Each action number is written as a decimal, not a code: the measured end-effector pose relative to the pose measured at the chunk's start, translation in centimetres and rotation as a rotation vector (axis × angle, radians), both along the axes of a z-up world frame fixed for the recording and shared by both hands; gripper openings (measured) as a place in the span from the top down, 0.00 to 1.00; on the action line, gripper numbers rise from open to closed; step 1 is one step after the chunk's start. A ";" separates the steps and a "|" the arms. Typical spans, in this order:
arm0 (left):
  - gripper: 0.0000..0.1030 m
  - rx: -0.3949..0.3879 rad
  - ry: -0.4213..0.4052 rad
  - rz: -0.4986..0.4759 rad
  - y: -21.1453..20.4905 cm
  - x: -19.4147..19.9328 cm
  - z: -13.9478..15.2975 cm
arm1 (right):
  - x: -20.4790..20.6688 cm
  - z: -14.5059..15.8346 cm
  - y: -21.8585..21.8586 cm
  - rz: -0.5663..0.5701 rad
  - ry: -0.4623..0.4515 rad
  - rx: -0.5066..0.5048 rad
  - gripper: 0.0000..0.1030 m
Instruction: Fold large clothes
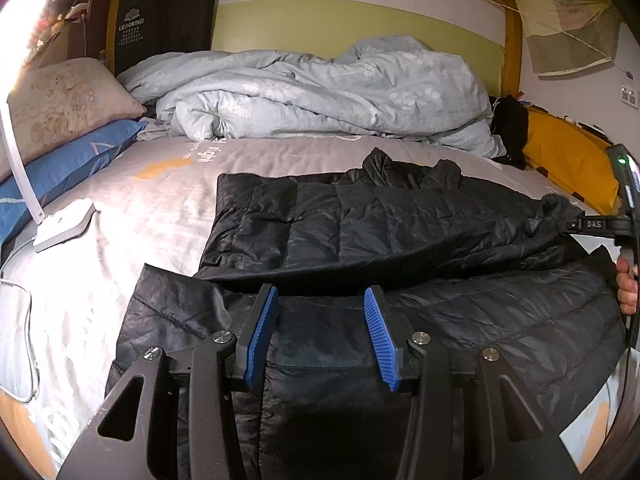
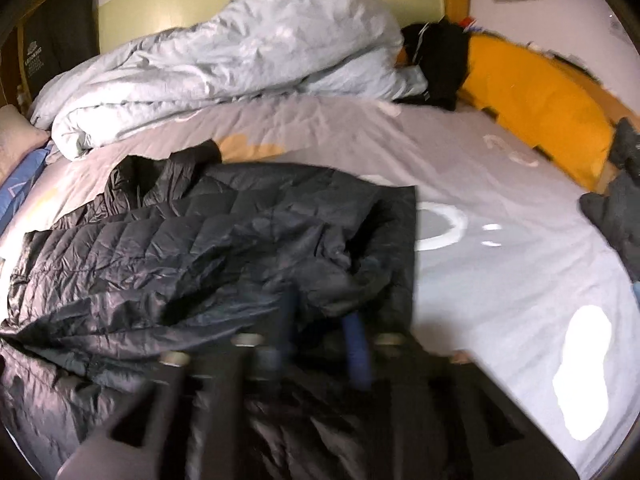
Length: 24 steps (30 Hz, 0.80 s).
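A black quilted puffer jacket point(image 1: 380, 220) lies spread on the grey bedsheet point(image 1: 160, 192), its upper part folded over and the collar toward the duvet. My left gripper point(image 1: 322, 312) is open just above the jacket's near hem, blue pads apart, holding nothing. The right gripper's body shows at the right edge of the left wrist view point(image 1: 600, 225), at the jacket's right side. In the right wrist view the jacket point(image 2: 200, 248) fills the left half. My right gripper point(image 2: 322, 320) is blurred over the jacket's near right edge, with its blue pads point(image 2: 356, 352) a little apart.
A crumpled pale blue duvet point(image 1: 320, 96) is heaped at the back of the bed. Pillows point(image 1: 68, 96) and a white lamp base point(image 1: 64, 226) sit at the left. A yellow cushion point(image 2: 536, 120) and dark clothes point(image 2: 616, 208) lie along the right edge.
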State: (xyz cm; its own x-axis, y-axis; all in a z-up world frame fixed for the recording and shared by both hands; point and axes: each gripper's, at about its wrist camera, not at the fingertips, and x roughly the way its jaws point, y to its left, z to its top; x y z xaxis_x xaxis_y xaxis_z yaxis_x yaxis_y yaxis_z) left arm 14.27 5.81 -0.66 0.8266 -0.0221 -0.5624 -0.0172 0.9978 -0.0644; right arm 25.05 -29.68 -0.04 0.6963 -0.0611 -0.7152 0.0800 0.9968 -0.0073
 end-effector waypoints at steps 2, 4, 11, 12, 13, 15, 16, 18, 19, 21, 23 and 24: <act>0.56 0.001 -0.011 -0.004 -0.1 -0.3 0.4 | -2.0 0.7 -0.4 0.006 -0.042 0.010 0.50; 0.56 -0.016 -0.021 -0.017 -0.2 -0.8 1.0 | -3.9 1.4 -0.7 0.020 -0.067 0.032 0.42; 0.49 0.020 -0.103 -0.042 -2.3 -3.8 3.6 | -12.0 3.7 0.3 0.067 -0.232 0.049 0.07; 0.47 0.017 -0.117 -0.047 -2.5 -4.5 4.0 | -13.2 4.1 0.8 0.085 -0.264 0.055 0.04; 0.40 0.013 -0.132 -0.052 -2.7 -5.4 4.4 | -14.1 4.5 1.2 0.098 -0.287 0.062 0.02; 0.27 0.003 -0.158 -0.051 -2.8 -6.9 5.0 | -16.0 5.0 1.9 0.135 -0.328 0.083 0.00; 0.21 -0.002 -0.172 -0.049 -2.8 -7.7 5.2 | -16.8 5.2 2.3 0.155 -0.340 0.089 0.00; 0.16 -0.009 -0.197 -0.044 -2.7 -9.2 5.6 | -18.1 5.1 3.2 0.197 -0.349 0.086 0.00; 0.14 -0.013 -0.206 -0.039 -2.7 -9.8 5.7 | -18.7 4.9 3.8 0.214 -0.349 0.075 0.00; 0.09 -0.020 -0.223 -0.037 -2.8 -10.9 5.8 | -19.5 4.4 4.4 0.217 -0.356 0.064 0.00; 0.04 -0.014 -0.237 -0.032 -2.9 -12.0 5.8 | -20.2 3.8 4.8 0.229 -0.364 0.063 0.00; 0.02 -0.011 -0.247 -0.032 -3.0 -12.5 5.8 | -20.6 3.6 5.0 0.236 -0.361 0.061 0.00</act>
State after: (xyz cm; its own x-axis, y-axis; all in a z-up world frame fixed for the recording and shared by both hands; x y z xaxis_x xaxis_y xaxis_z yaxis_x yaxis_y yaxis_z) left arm 1.72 2.77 5.12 0.9377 -0.0551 -0.3431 0.0317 0.9968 -0.0736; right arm 4.48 -24.70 3.54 0.8924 0.1643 -0.4202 -0.1631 0.9858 0.0391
